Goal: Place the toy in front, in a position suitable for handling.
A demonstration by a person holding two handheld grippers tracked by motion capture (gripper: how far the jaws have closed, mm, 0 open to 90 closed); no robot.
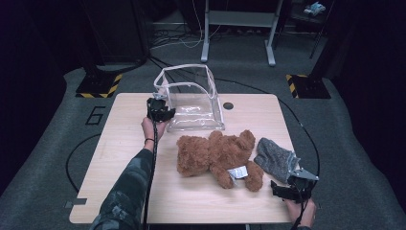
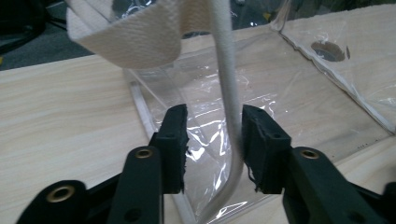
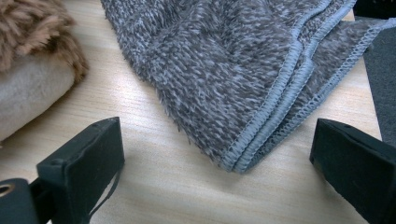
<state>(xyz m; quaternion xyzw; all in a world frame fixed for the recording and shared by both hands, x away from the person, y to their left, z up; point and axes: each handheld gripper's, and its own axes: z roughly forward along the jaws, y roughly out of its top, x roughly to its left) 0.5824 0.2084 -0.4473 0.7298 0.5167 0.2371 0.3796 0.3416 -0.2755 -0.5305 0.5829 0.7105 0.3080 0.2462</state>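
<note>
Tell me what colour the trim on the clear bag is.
White or off-white: the woven trim edging the clear bag, best seen in the left gripper view.

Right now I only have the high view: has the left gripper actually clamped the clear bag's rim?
Observer: Not yet. The left gripper has the bag's white piping between its jaws; it touches one pad, with a gap to the other.
Operator: And the right gripper?
Observer: The right gripper stands wide open, with the stitched corner of the grey cloth between its jaws, untouched.
Operator: Anything else near it?
Observer: The teddy bear, its pale paw beside one jaw.
</note>
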